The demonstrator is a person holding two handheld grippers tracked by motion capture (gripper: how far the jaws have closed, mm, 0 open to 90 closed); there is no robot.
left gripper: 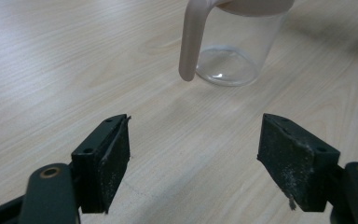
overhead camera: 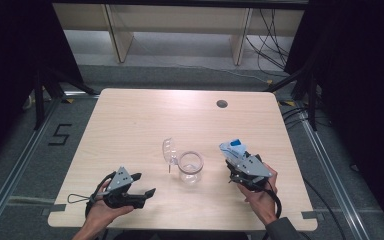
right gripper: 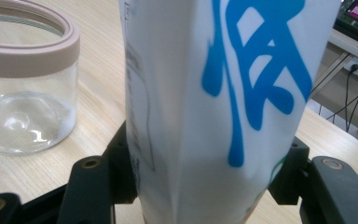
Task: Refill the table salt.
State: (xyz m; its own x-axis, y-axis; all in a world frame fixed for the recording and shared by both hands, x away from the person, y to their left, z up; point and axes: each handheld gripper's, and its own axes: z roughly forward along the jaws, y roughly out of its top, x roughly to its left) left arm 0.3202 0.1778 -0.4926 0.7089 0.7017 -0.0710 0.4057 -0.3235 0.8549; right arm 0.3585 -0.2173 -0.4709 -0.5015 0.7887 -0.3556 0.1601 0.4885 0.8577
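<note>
The jaws of the right gripper [overhead camera: 235, 156] are clamped on a white carton with blue lettering [right gripper: 214, 93], pressing its two sides in and holding it upright just right of the clear glass jar [overhead camera: 190, 167]. The jaws of the left gripper [left gripper: 196, 158] stand wide apart with nothing between them, hovering low over the tabletop [overhead camera: 130, 120] and aimed at the jar from its left.

By the look of it, the step in hand is bringing the carton to the jar for pouring: the jar is open, its hinged lid [overhead camera: 169, 150] flipped back on the far-left side, and the carton is not yet over the mouth. The next move would call for lifting the carton above the beige rim [right gripper: 32, 51] and tipping it toward the opening, while the free gripper could steady the jar, since a light empty jar may slide or tip.

The high view gives the layout: jar near the tabletop's middle, one gripper to each side. The right gripper view adds the grip itself, the carton's faces bulging between the pads, and the jar's empty bottom. The left gripper view shows the lid's beige hanging tab [left gripper: 191, 42] and the bare wood between the jaws.
</note>
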